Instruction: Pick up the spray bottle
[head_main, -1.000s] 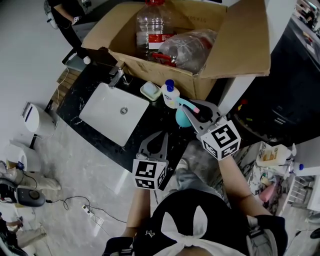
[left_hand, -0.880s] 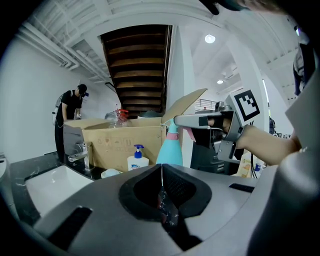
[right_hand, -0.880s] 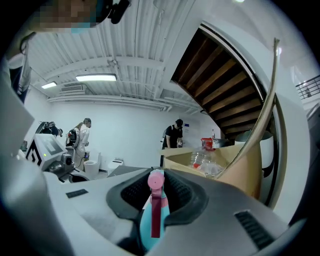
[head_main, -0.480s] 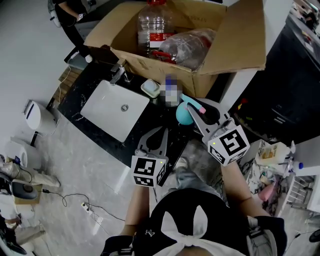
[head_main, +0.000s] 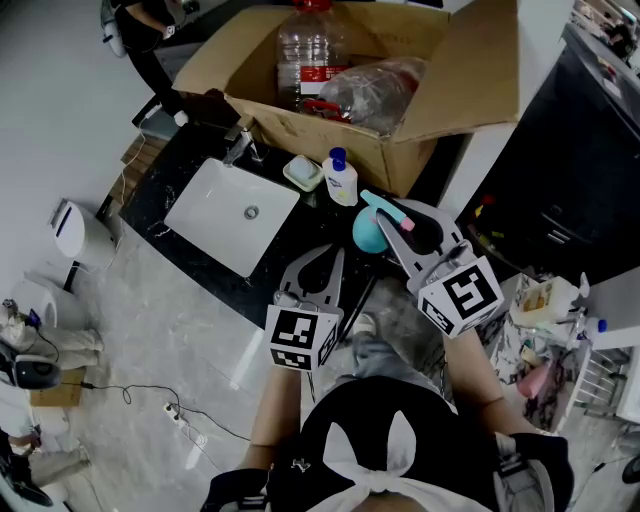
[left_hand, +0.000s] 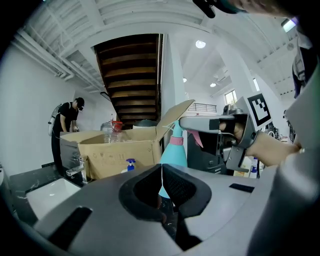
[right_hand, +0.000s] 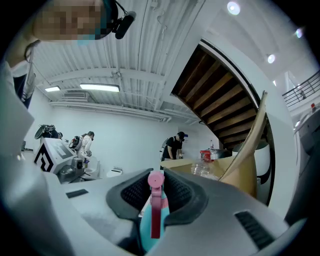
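The spray bottle is teal with a pink trigger head. My right gripper is shut on its neck and holds it upright above the black counter. In the right gripper view the pink trigger stands between the dark pads, with the teal body below. The left gripper view shows the bottle hanging from the right gripper. My left gripper is beside it at the counter's near edge, shut with nothing in it, its pads meeting in a thin line.
A large open cardboard box holds a clear plastic bottle at the back of the counter. In front of it are a white pump bottle with a blue cap and a soap dish. A white sink with a faucet lies left. People stand far off.
Both grippers have come up toward the camera. The right one carried the spray bottle with it, up and slightly right, away from the pump bottle. The grip is unchanged.
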